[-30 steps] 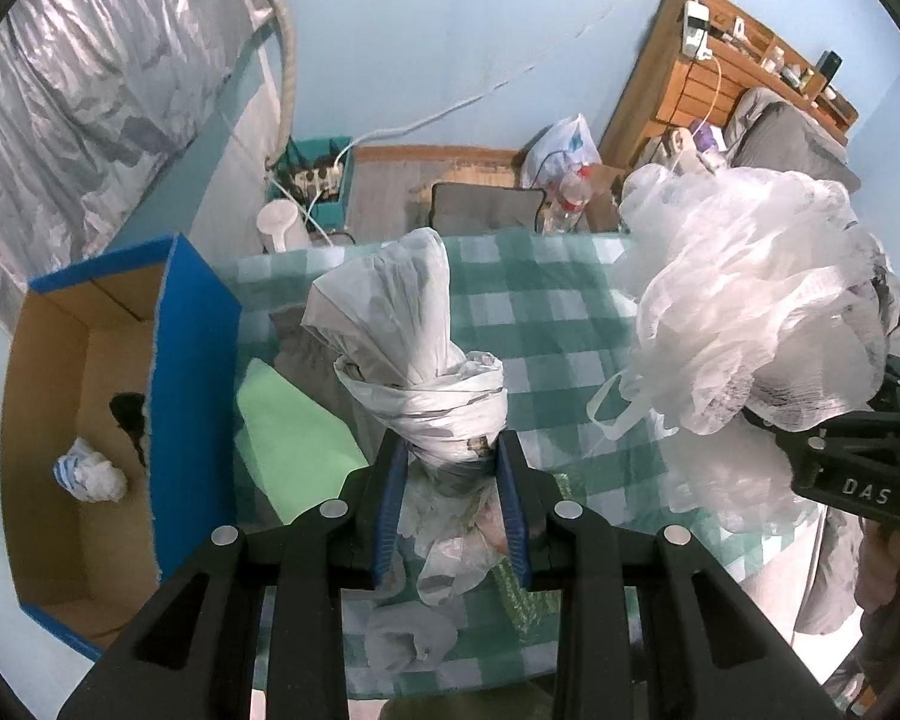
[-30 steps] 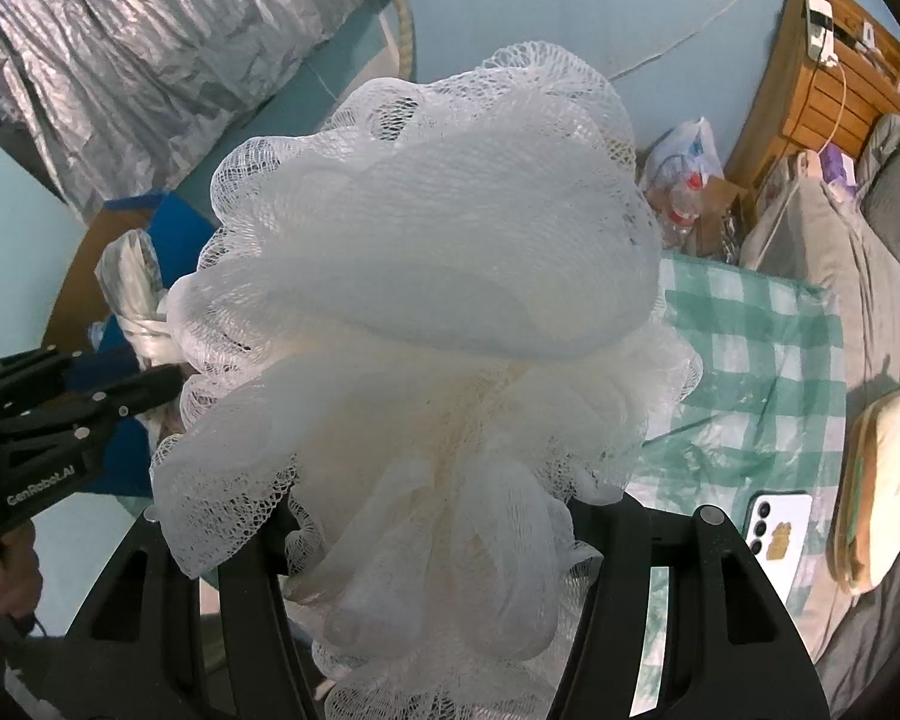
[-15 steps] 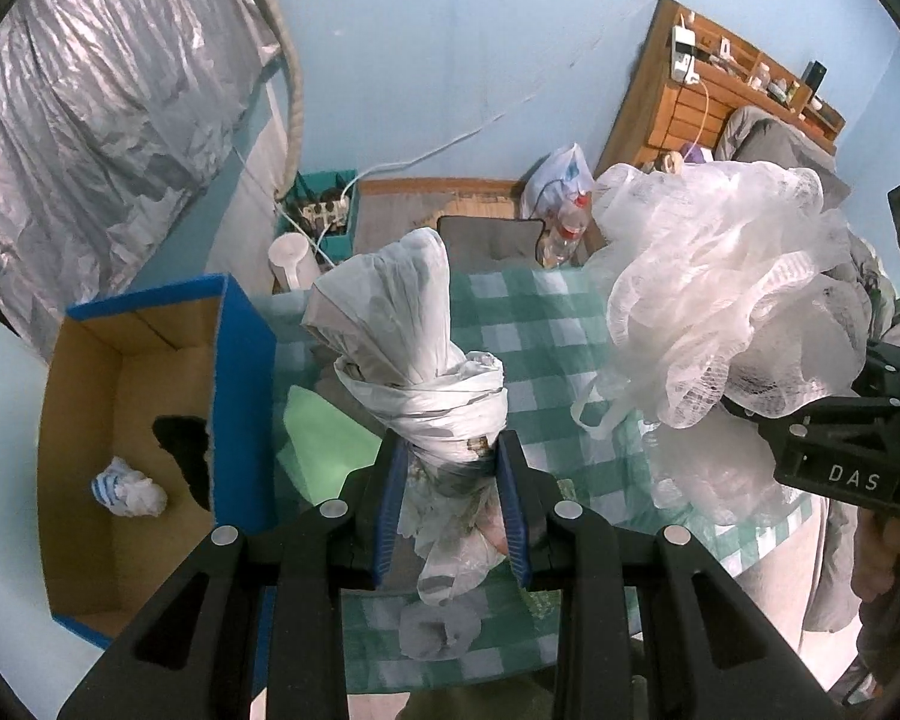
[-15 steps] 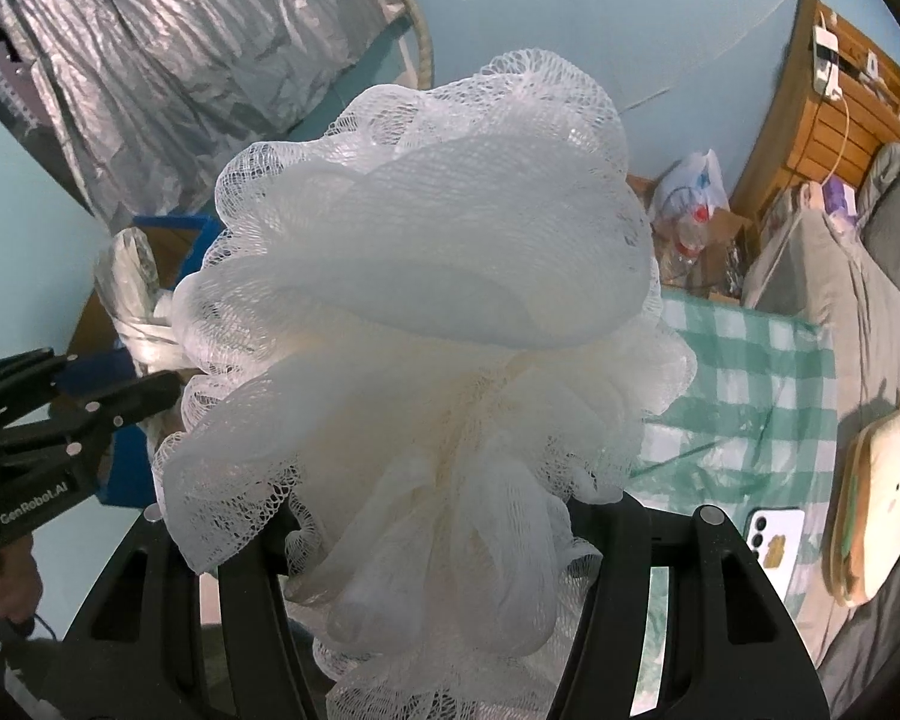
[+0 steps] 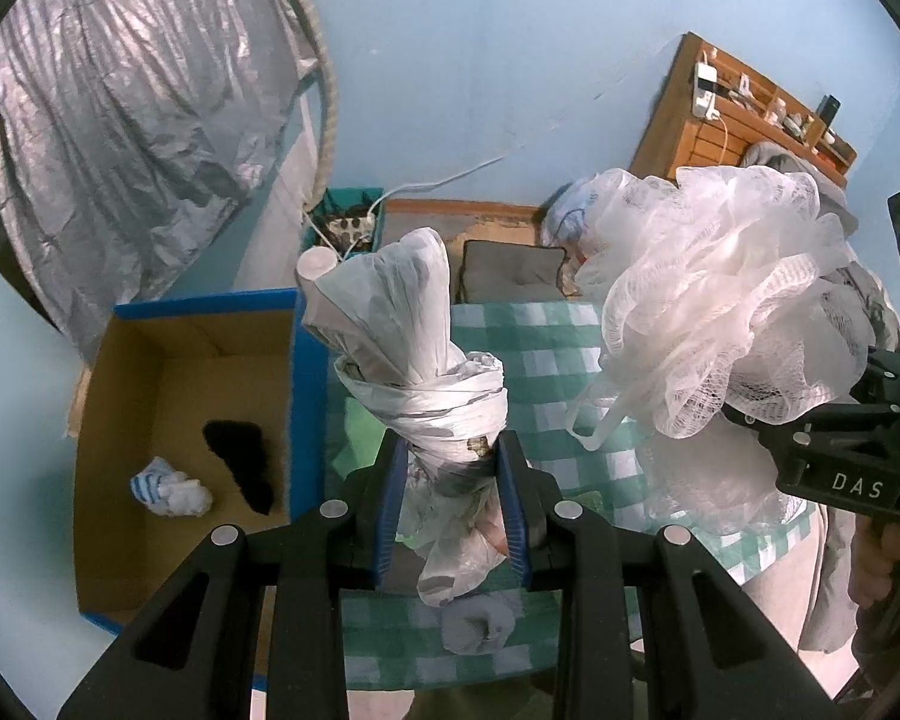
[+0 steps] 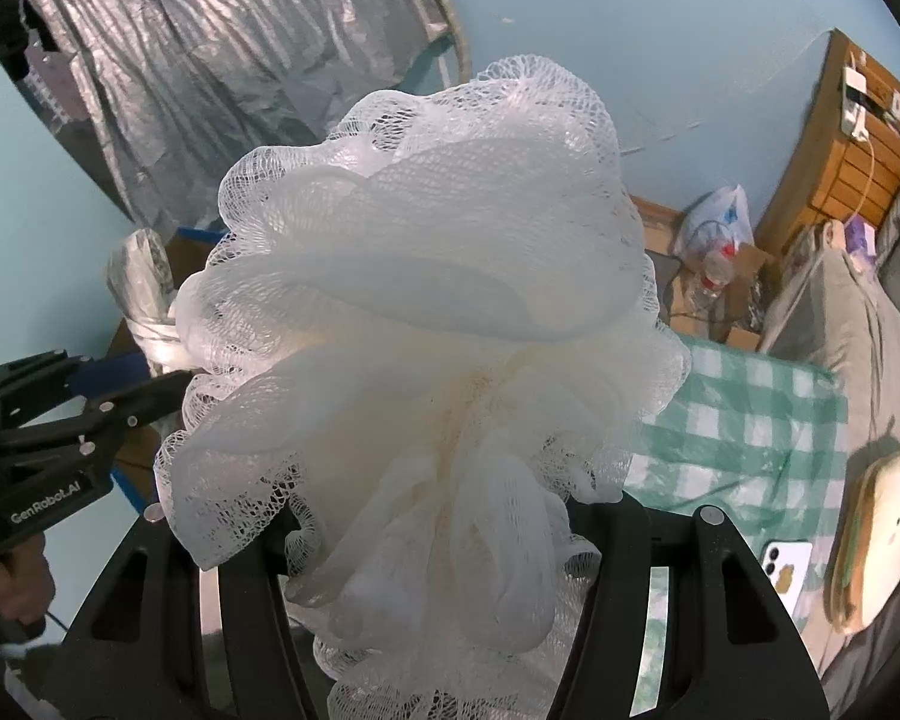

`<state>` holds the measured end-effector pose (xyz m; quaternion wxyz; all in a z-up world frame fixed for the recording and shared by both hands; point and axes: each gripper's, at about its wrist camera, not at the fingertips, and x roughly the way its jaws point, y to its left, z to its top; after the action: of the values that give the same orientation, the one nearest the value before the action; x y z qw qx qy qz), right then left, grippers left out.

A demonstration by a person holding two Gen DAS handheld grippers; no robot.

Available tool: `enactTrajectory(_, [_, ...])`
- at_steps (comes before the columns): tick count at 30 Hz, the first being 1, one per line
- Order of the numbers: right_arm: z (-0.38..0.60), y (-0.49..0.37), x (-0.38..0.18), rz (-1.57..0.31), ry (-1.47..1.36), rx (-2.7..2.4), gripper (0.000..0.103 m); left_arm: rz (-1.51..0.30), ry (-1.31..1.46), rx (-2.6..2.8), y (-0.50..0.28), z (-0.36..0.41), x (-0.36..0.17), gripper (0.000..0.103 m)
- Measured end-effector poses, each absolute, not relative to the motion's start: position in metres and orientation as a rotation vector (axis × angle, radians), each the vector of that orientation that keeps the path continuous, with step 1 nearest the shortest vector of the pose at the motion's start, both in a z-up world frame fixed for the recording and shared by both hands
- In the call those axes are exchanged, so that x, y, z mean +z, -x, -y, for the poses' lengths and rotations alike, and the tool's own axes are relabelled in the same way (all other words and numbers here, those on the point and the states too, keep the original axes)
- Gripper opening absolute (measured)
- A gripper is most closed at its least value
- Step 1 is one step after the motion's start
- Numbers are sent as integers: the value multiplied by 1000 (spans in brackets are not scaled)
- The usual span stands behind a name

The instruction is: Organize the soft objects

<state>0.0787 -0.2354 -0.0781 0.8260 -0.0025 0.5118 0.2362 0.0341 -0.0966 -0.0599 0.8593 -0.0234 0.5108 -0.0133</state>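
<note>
My left gripper [image 5: 450, 501] is shut on a twisted white plastic bag [image 5: 411, 354], which stands up between the blue pads above the green checked tablecloth [image 5: 534, 348]. To its left lies an open cardboard box [image 5: 150, 420] with blue outer walls; a small blue-and-white bundle [image 5: 171, 489] and a black item [image 5: 240, 462] lie inside. My right gripper [image 6: 432, 540] is shut on a big white mesh bath pouf [image 6: 432, 312], which fills that view and hides the fingertips. The pouf [image 5: 720, 300] and the right gripper [image 5: 834, 438] show at the right of the left wrist view.
A grey sock [image 5: 477, 624] and a green cloth [image 5: 360, 438] lie on the tablecloth below the left gripper. A phone [image 6: 786, 564] and a flat plush toy [image 6: 876, 522] rest on the bed at right. A silver sheet [image 5: 120, 120] hangs behind the box.
Both grippers have risen with their loads, and the table and box now look further below. The box has shifted towards the middle of the left wrist view. Both grips are unchanged.
</note>
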Motion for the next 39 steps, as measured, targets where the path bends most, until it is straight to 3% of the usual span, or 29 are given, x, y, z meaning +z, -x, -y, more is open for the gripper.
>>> enactTrajectory(39, [67,-91,-56,-1058,137,781,58,-1062,198,219,1,-45,-57,30])
